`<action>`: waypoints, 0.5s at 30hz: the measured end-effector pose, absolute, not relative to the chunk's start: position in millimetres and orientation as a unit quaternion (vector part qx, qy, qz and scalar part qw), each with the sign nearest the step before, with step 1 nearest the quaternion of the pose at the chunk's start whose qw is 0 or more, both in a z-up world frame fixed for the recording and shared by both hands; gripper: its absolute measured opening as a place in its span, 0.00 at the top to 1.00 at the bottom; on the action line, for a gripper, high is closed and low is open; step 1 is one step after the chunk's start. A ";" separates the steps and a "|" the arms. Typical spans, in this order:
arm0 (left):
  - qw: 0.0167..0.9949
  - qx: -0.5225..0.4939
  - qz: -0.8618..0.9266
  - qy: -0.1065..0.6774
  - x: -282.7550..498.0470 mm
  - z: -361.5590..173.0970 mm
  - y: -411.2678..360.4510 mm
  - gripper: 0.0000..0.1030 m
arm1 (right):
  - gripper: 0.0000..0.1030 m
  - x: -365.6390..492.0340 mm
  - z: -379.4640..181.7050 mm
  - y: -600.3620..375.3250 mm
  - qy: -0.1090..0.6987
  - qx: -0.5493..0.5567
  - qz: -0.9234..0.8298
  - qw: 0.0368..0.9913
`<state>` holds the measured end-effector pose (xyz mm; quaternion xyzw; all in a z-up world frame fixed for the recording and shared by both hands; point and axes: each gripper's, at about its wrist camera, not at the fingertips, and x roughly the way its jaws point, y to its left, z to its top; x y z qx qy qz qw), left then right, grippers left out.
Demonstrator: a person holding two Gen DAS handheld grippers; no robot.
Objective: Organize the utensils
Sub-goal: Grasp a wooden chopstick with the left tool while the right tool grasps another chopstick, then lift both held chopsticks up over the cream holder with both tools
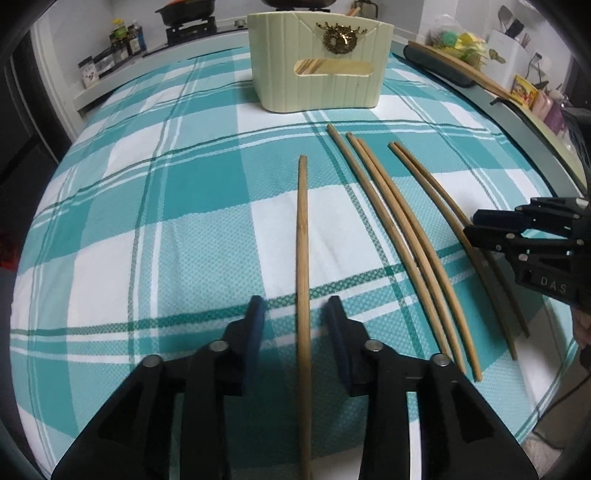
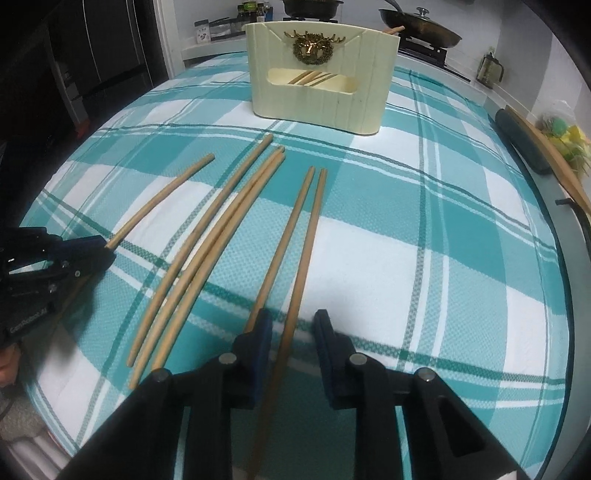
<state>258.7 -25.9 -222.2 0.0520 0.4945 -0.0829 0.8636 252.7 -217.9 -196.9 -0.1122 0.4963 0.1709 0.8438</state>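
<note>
Several wooden chopsticks lie on a teal checked cloth [image 1: 184, 192]. My left gripper [image 1: 295, 310] is open and straddles the lone leftmost chopstick [image 1: 302, 240], with a gap on both sides of it. From the right wrist that gripper [image 2: 105, 251] covers the near end of that chopstick [image 2: 162, 199]. My right gripper [image 2: 292, 321] is open around the right stick of the rightmost pair [image 2: 308, 236]; its pads do not press on the stick. The right gripper [image 1: 472, 226] hovers over that pair [image 1: 436, 184]. A cream holder [image 1: 319, 74] [image 2: 321, 85] with a gold emblem stands at the back with chopsticks inside.
Three more chopsticks [image 1: 391, 206] [image 2: 221, 221] lie side by side between the two grippers. A wooden board and a dark roll [image 2: 521, 140] lie along the right table edge. Pans on a stove [image 2: 421, 29] and spice jars [image 1: 125, 40] stand behind the table.
</note>
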 end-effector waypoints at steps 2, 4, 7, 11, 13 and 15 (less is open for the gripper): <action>0.861 0.067 -0.088 0.496 270.9 -223.5 -26.7 0.58 | 0.77 268.0 -196.3 -216.3 0.502 -0.112 0.174 0.840; 0.858 0.075 -0.094 0.499 284.8 -223.2 -27.6 0.58 | 0.77 282.7 -196.5 -213.4 0.505 -0.117 0.176 0.837; 0.849 0.081 -0.109 0.511 309.1 -223.1 -30.9 0.59 | 0.77 305.9 -196.0 -208.1 0.507 -0.122 0.180 0.834; 0.838 0.092 -0.126 0.522 338.6 -224.0 -39.4 0.66 | 0.78 338.3 -195.9 -198.6 0.512 -0.129 0.181 0.830; 0.834 0.094 -0.136 0.527 350.3 -224.4 -43.6 0.69 | 0.78 352.1 -195.9 -194.9 0.513 -0.124 0.182 0.829; 0.832 0.091 -0.142 0.529 360.0 -224.1 -46.2 0.79 | 0.81 362.8 -196.6 -188.3 0.514 -0.130 0.181 0.828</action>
